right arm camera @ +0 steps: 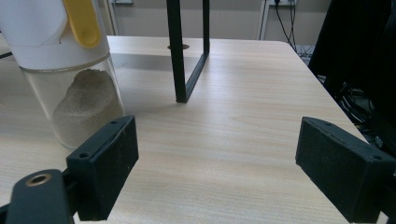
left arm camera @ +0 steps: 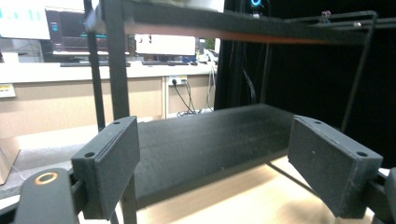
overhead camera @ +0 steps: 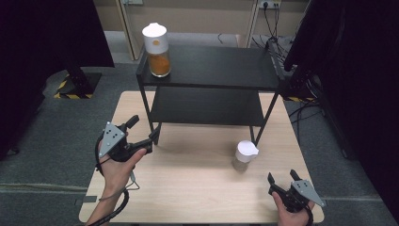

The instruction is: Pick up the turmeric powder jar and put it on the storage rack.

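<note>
A black two-tier shelf rack (overhead camera: 211, 66) stands at the back of the wooden table (overhead camera: 197, 188). On its top left corner sits a jar with orange contents (overhead camera: 158, 44) and a white lid. A second clear jar of pale powder (overhead camera: 245, 156) with a white lid stands on the table by the rack's right front leg; the right gripper view shows that jar (right arm camera: 74, 88) at its left, with a yellow tab. My left gripper (overhead camera: 144, 131) is open beside the rack's left front leg, facing the lower shelf (left arm camera: 205, 135). My right gripper (overhead camera: 282, 177) is open near the table's front right, apart from the jar.
A rack leg (right arm camera: 176, 51) stands ahead of the right gripper. Dark panels flank the table on both sides. Cables (overhead camera: 282, 42) lie on the floor at the back right. The table's right edge (right arm camera: 317, 74) is near the right gripper.
</note>
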### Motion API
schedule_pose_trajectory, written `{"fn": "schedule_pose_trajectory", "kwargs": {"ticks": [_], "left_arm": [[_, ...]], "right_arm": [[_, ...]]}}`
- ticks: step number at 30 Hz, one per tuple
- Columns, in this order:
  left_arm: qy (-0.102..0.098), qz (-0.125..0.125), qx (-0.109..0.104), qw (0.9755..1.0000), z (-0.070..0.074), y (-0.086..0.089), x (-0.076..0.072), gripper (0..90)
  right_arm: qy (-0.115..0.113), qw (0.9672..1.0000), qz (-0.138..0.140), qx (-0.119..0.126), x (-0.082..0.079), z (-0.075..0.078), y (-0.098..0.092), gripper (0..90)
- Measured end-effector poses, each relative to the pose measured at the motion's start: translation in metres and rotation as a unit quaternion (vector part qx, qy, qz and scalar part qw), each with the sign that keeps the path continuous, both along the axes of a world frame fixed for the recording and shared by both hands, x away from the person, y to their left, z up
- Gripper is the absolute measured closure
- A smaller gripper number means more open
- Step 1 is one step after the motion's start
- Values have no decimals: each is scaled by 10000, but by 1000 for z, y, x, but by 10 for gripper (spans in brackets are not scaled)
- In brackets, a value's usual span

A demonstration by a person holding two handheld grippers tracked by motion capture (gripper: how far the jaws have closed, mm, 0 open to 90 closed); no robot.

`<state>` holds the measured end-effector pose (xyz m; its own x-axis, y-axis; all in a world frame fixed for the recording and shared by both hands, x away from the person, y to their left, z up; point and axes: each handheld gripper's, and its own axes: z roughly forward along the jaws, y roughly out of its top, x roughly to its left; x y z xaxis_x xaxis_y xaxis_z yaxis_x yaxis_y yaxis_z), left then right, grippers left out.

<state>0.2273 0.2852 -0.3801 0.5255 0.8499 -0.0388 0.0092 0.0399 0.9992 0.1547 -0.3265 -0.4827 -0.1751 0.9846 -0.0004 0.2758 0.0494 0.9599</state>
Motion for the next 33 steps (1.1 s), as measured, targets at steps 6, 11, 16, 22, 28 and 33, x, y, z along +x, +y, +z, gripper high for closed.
{"fn": "schedule_pose_trajectory", "kwargs": {"ticks": [6,11,16,22,28,33], "left_arm": [[-139,-140,-89,9998,-25,7,-5,163],[-152,-178,-102,9997,-41,13,-11,162],[-78,-154,-14,9999,-59,17,-15,160],[28,-219,-15,9998,-82,21,-16,157],[169,-229,4,9996,-97,19,-14,155],[280,-197,110,9994,-107,18,-14,155]], "right_arm": [[-5,10000,-3,-5,0,0,0,134],[-6,10000,-6,-3,0,0,0,134],[-9,10000,-9,-17,0,0,1,134],[-8,10000,-14,-30,0,0,1,134],[-9,10000,-15,-34,0,0,1,134],[-10,10000,-10,-23,0,0,1,133]]}}
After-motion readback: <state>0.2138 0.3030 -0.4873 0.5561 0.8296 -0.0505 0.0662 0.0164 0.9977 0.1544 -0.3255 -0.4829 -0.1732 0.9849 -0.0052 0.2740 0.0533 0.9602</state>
